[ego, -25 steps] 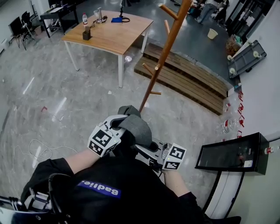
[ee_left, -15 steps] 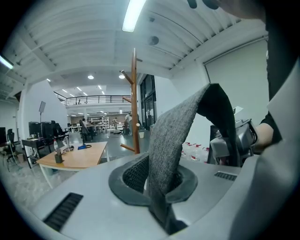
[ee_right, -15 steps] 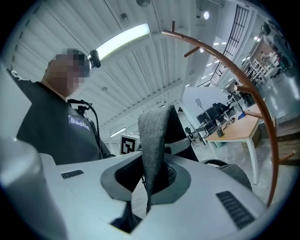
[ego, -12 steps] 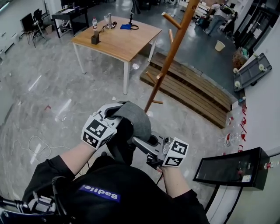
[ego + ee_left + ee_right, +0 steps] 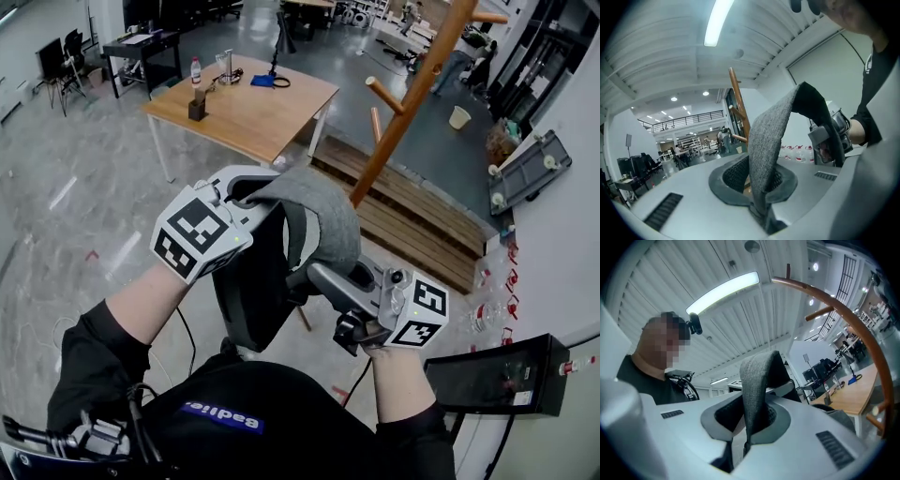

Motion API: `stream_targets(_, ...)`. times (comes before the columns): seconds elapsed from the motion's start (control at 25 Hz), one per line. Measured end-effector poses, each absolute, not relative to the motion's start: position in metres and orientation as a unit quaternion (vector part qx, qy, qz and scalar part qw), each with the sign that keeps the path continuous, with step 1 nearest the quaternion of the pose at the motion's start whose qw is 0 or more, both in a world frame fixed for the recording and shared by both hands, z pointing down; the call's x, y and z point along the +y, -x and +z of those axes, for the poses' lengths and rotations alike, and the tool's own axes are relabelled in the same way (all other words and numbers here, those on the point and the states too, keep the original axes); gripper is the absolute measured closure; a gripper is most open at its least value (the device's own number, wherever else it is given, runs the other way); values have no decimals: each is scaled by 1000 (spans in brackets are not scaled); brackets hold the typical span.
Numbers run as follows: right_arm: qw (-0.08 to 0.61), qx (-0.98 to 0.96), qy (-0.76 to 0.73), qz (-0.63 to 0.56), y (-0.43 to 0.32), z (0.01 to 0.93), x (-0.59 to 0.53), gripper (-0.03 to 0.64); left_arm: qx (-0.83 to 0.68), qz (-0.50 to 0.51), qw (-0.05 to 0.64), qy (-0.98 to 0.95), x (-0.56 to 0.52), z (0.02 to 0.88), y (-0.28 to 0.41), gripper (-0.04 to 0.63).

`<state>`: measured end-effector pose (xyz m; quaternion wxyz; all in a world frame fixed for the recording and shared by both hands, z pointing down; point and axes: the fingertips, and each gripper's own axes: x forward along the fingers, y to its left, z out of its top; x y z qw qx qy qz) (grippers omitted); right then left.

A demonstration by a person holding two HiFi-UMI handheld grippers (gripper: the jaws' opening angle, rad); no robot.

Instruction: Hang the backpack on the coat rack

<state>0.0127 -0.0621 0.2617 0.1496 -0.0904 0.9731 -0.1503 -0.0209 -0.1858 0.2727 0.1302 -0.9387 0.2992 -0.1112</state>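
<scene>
- Grey stone floor (image 5: 84, 178) of a large open workroom. A wooden surface (image 5: 253, 108) stands across it, carrying a bottle (image 5: 195, 70) and a small dark box (image 5: 197, 109).
- Coat rack (image 5: 405, 111): brown wooden pole with pegs, beyond the person's hands, beside a low plank platform (image 5: 422, 211).
- Backpack (image 5: 251, 291): dark body hanging in the air in front of the person's chest, between the two hands. It is apart from the rack and not on any peg.
- Strap (image 5: 328, 220): grey fabric, arching over the dark body from one hand to the other.
- Left hand-held gripper (image 5: 251, 187): jaws pressed together on one end of the strap, with the fabric pinched between them.
- Right hand-held gripper (image 5: 317, 274): jaws pinching the other end of the strap. In its own view the rack pole curves past above.
</scene>
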Motion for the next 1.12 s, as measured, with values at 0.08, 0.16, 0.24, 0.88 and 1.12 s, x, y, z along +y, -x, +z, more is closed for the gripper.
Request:
stream_targets(0.08,156,973,99,-141,-10,241,-82,581,283,-98,136,944,-206,248,21,563)
stream_targets(0.16,163,972,107,-133,-8,224,-102,581,261,-85,131,953,-225,227,20,563)
stream_targets(0.24,173,970,116,-122,-7,209,-119,581,242,-79,134,958,-241,209,19,563)
stream_targets(0.88,199,967,131,-95,-65,144,-217,581,228,-137,161,950,-346,150,-40,563)
stream_targets(1.12,200,964,147,-98,-85,147,-237,581,221,-178,152,947,-363,158,-62,563)
